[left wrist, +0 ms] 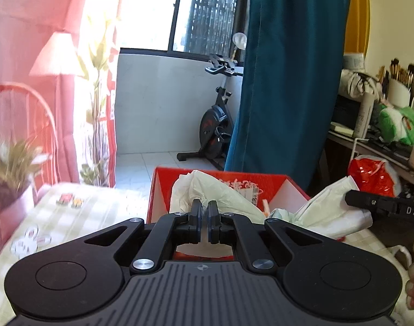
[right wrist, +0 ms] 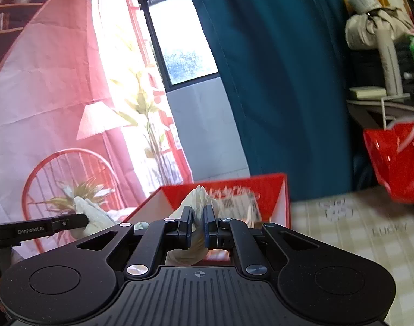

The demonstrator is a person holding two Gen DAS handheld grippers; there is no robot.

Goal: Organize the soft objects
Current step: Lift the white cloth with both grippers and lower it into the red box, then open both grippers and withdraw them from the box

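Observation:
A thin white plastic bag (left wrist: 215,187) hangs over an open red box (left wrist: 163,190) on the checked tablecloth. My left gripper (left wrist: 204,203) is shut on one bunched part of it. The bag's other end (left wrist: 329,203) runs right to the right gripper's black finger (left wrist: 356,198). In the right wrist view my right gripper (right wrist: 198,209) is shut on a bunched fold of the white bag (right wrist: 197,197), above the red box (right wrist: 272,187). The left gripper's finger (right wrist: 71,221) shows at the left edge, with white plastic (right wrist: 93,214) in it. Printed paper lies inside the box.
A potted plant (left wrist: 14,168) stands at the table's left edge. A red shopping bag (left wrist: 370,174) hangs beside a cluttered shelf (left wrist: 370,141) on the right. A teal curtain (left wrist: 283,81) and an exercise bike (left wrist: 215,125) stand behind the table. The checked tablecloth (right wrist: 356,233) extends right of the box.

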